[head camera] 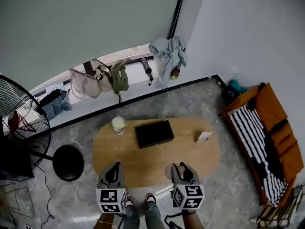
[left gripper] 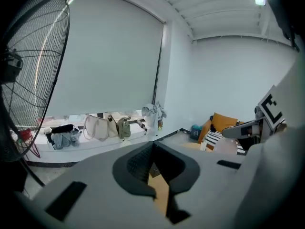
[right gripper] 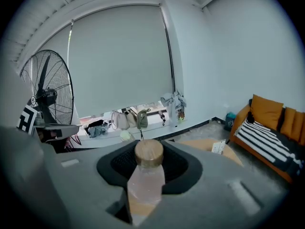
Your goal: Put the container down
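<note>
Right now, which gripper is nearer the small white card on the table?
Right. The right gripper is at the table's near edge, slightly left of the card; the left gripper is at that edge too, much farther left.

Your bench point(head camera: 143, 168) carries a black box point(head camera: 154, 133) at centre and a jar point(head camera: 118, 125) at ten o'clock; left gripper point(head camera: 113, 166) and right gripper point(head camera: 184, 167) are at six.
</note>
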Demonstrator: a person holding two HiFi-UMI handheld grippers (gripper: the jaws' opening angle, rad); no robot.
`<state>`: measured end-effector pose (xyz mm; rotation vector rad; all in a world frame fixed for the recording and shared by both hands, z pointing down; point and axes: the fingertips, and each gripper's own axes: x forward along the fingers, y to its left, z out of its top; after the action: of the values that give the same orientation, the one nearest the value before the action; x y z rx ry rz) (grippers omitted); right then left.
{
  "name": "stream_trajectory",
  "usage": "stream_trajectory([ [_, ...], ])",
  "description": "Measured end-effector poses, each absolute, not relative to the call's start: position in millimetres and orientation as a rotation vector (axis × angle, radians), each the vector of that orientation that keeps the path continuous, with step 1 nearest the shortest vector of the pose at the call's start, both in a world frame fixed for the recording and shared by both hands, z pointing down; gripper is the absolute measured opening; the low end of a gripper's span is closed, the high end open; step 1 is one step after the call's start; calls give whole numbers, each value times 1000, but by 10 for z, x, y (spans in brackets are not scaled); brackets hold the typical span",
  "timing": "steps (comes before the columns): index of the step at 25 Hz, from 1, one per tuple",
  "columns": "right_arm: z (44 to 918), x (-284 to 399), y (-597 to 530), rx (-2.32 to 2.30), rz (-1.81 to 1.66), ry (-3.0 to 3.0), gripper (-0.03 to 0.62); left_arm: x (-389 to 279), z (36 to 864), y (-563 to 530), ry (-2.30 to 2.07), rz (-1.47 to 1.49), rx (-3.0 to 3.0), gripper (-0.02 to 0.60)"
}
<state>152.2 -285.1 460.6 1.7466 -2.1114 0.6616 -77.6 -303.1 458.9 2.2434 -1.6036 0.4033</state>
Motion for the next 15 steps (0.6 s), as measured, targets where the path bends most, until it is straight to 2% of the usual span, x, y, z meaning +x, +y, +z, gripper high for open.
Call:
stream_trajectory([
  [15, 6123, 1621, -2795, 1684, 814, -2007, 133, -774, 5991, -3116, -1579, 476, 2128, -3],
])
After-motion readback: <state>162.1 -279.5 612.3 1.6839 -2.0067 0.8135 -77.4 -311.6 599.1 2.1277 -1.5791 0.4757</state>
